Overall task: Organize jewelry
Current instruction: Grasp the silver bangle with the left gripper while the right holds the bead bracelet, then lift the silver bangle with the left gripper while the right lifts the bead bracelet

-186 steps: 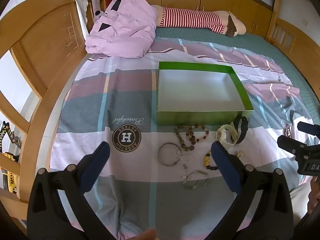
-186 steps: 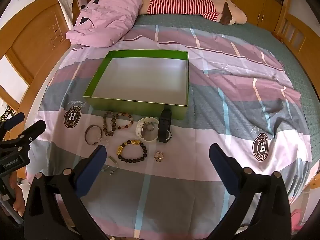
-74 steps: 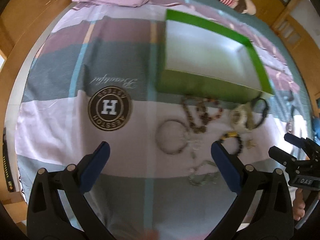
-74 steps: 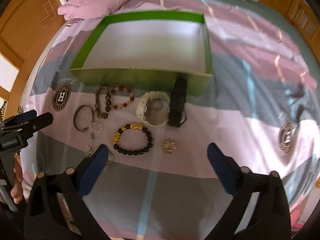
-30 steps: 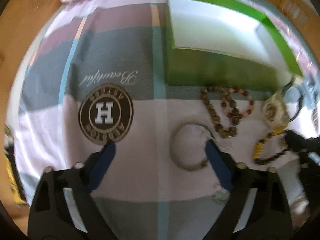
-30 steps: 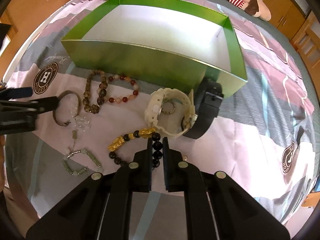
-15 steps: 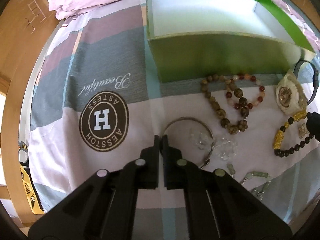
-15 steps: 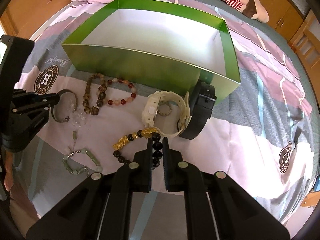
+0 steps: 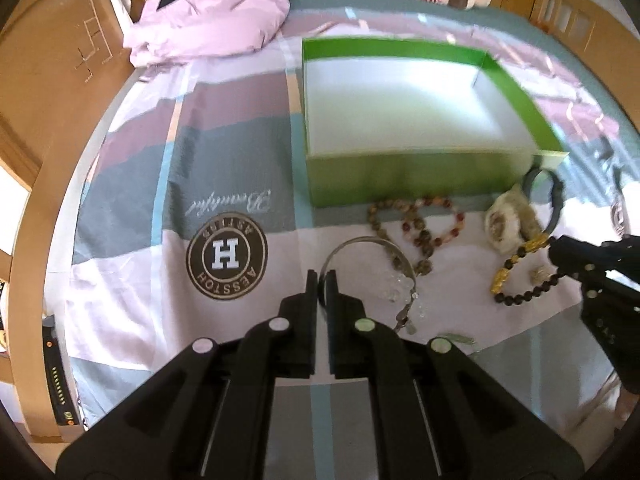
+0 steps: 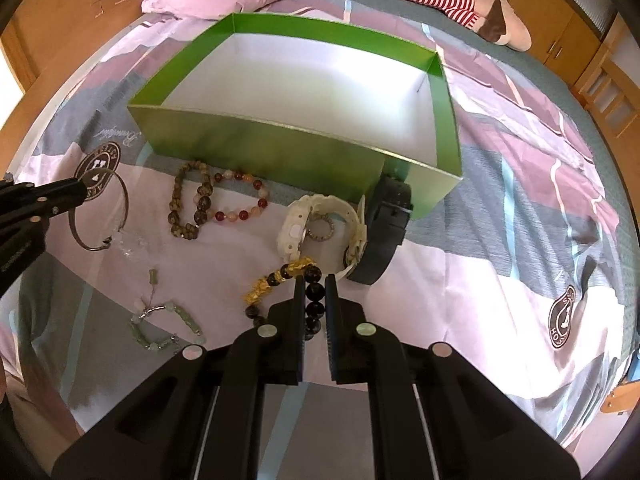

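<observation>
Both wrist cameras look steeply down, sharing the green box (image 9: 400, 178).

Green box (image 10: 256, 148), open top, white inside and nothing in it, sits on the bed. In front of it: a thin silver bangle (image 10: 120, 216) tilted up off the sheet at the left, two brown and reddish bead bracelets (image 10: 200, 204) overlapping, a white watch (image 10: 296, 224) touching a black watch (image 10: 384, 232) by the box corner, a black-and-gold bead bracelet (image 10: 276, 280), and a pale green stone bracelet (image 10: 160, 328) nearest the camera.
</observation>
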Tool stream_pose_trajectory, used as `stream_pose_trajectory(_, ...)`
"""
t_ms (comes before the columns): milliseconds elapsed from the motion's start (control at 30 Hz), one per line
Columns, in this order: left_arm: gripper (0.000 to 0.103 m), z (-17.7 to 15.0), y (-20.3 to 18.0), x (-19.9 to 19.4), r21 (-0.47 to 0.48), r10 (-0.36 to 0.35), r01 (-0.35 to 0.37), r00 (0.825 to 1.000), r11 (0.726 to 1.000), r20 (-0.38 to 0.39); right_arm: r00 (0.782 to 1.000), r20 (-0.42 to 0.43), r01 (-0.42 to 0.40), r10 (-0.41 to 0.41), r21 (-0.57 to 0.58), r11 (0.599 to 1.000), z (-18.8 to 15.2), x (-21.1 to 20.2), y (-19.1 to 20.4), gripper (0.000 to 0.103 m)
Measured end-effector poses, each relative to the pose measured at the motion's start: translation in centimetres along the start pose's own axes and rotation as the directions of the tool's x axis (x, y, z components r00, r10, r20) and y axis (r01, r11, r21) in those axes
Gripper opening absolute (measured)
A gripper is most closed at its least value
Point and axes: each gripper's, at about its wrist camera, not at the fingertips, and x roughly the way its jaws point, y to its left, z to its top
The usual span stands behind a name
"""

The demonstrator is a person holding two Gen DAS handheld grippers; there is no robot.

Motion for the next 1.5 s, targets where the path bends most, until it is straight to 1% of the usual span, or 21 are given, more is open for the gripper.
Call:
stream_pose_trajectory(100,0.004,0.3,0.7,-0.9,-0.022,-0.003,0.004,0.998,1.0,0.065,1.0,0.03,-0.005,0.005,0.025,1.0,0.2,-1.2,-0.5,0.009)
stream_pose_trajectory(333,0.004,1.0,2.4,-0.9,-0.07,-0.014,0.022,0.993,0.997,0.113,0.996,0.085,-0.002,-0.002,0.049,0.999,0.5,-3.6,-1.3,0.009)
stream_pose_trajectory(433,0.004,0.9,1.4,-2.3,-0.009,0.01,-0.008,0.981,1.0,0.191,0.997,0.083,-0.004,-0.001,0.054,0.999,0.4,-3.5,-1.5,0.009)
stream_pose_trajectory(467,0.004,0.6,0.5,-2.8,0.044,0.059,-0.072,0.97,0.996,0.237,0.997,0.079,-0.003,-0.002,0.055,0.998,0.4,-3.3,-1.5,0.009)
stream_pose_trajectory(500,0.004,0.3,-0.5,-3.2,0.089,0.127,-0.159,0.948,0.983,0.291,0.997,0.076,-0.004,0.0,0.058,0.998,0.4,-3.2,-1.5,0.009)
stream_pose_trajectory(567,0.004,-1.3,-3.7,-3.4,0.183,0.321,-0.439,0.831,0.88,0.454,0.997,0.073,-0.003,-0.001,0.056,0.998,0.4,-3.0,-1.4,0.009)
stream_pose_trajectory(600,0.004,-1.6,-4.4,-3.3,0.195,0.336,-0.47,0.812,0.861,0.477,0.997,0.073,-0.003,-0.001,0.055,0.999,0.3,-3.0,-1.4,0.009)
stream_pose_trajectory(667,0.004,-2.1,-4.9,-3.6,0.194,0.283,-0.427,0.816,0.883,0.505,0.997,0.073,-0.009,0.004,0.06,0.998,0.4,-3.0,-1.5,0.009)
stream_pose_trajectory(700,0.003,-2.2,-5.2,-3.7,0.188,0.289,-0.439,0.802,0.879,0.523,0.997,0.073,-0.012,0.007,0.062,0.998,0.4,-3.0,-1.5,0.009)
stream_pose_trajectory(767,0.003,-3.0,-6.3,-4.0,0.186,0.349,-0.559,0.708,0.808,0.614,0.997,0.076,-0.016,0.011,0.067,0.998,0.4,-3.2,-1.7,0.009)
stream_pose_trajectory(800,0.003,-3.3,-6.6,-4.2,0.183,0.358,-0.59,0.677,0.786,0.643,0.997,0.077,-0.015,0.01,0.068,0.998,0.4,-3.2,-1.8,0.009)
stream_pose_trajectory(833,0.003,-4.0,-7.4,-4.2,0.182,0.385,-0.669,0.605,0.721,0.697,0.997,0.077,-0.016,0.01,0.071,0.997,0.4,-3.2,-1.9,0.009)
stream_pose_trajectory(900,0.003,-4.7,-8.5,-4.1,0.182,0.405,-0.746,0.53,0.64,0.745,0.997,0.074,-0.016,0.01,0.077,0.997,0.5,-3.0,-2.1,0.009)
stream_pose_trajectory(1100,0.003,-2.1,-6.5,-3.6,0.205,0.314,-0.505,0.755,0.839,0.576,0.997,0.074,-0.024,0.017,0.087,0.996,0.5,-3.0,-2.4,0.009)
stream_pose_trajectory(1167,0.003,-0.3,-3.6,-3.2,0.13,0.2,-0.283,0.874,0.95,0.443,0.997,0.075,-0.025,0.018,0.088,0.996,0.5,-3.0,-2.5,0.009)
stream_pose_trajectory(1233,0.004,0.3,-1.4,-2.5,0.062,0.126,-0.161,0.917,0.985,0.378,0.997,0.072,-0.024,0.018,0.088,0.996,0.5,-2.9,-2.5,0.009)
stream_pose_trajectory(1333,0.004,0.5,0.4,-1.4,0.005,0.112,-0.12,0.935,0.993,0.336,0.998,0.067,-0.024,0.018,0.089,0.996,0.5,-2.8,-2.5,0.009)
stream_pose_trajectory(1400,0.004,0.2,0.3,-1.9,0.007,0.112,-0.124,0.924,0.992,0.366,0.998,0.067,-0.023,0.017,0.089,0.996,0.5,-2.8,-2.4,0.009)
stream_pose_trajectory(1433,0.004,-0.4,-0.4,-3.1,0.023,0.157,-0.186,0.884,0.982,0.441,0.998,0.067,-0.025,0.02,0.087,0.996,0.5,-2.8,-2.5,0.009)
stream_pose_trajectory(1467,0.004,-1.3,-1.5,-4.6,0.038,0.237,-0.302,0.813,0.953,0.531,0.998,0.067,-0.027,0.021,0.086,0.996,0.5,-2.8,-2.5,0.009)
stream_pose_trajectory(1500,0.004,-2.4,-3.2,-5.7,0.046,0.325,-0.454,0.702,0.89,0.633,0.997,0.067,-0.029,0.023,0.088,0.996,0.5,-2.7,-2.5,0.009)
